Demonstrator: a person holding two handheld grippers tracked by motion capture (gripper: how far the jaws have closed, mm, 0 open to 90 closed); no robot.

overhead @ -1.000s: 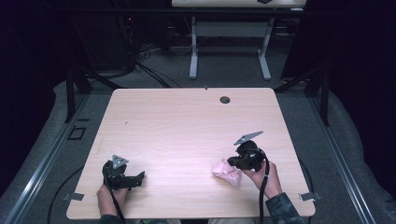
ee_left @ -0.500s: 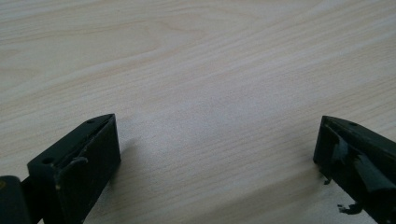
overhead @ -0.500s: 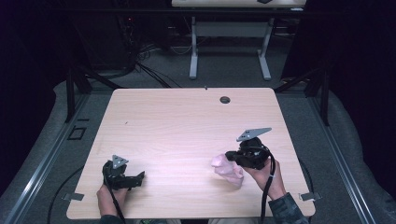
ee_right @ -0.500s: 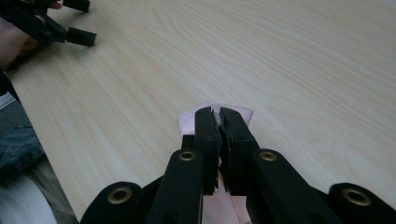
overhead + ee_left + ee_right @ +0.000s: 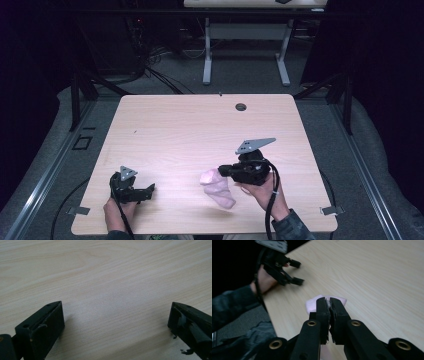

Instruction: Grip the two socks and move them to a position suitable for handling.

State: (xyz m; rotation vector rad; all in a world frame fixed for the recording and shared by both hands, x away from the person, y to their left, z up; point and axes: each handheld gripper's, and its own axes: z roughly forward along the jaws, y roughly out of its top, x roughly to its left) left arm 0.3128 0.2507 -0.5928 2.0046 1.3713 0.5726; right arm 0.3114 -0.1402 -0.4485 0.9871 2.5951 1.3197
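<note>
A pale pink cloth [image 5: 218, 188] hangs from my right gripper [image 5: 223, 170], lifted off the light wooden table [image 5: 200, 125] near its front right. In the right gripper view the jaws are pressed together on a fold of the cloth [image 5: 312, 305], with my right gripper [image 5: 329, 301] pointing toward the left hand. My left gripper [image 5: 149, 190] rests low on the table at the front left, open. In the left gripper view my left gripper [image 5: 116, 315] has its jaws spread wide over bare wood.
A small dark round hole [image 5: 241, 106] sits near the table's far edge. Grey floor and dark curtains surround the table, and another table's white legs [image 5: 207, 55] stand behind. Cables trail from both grippers over the front edge.
My right gripper has risen and shifted slightly left with the pink cloth, which now hangs off the table. The left gripper has stayed put.
</note>
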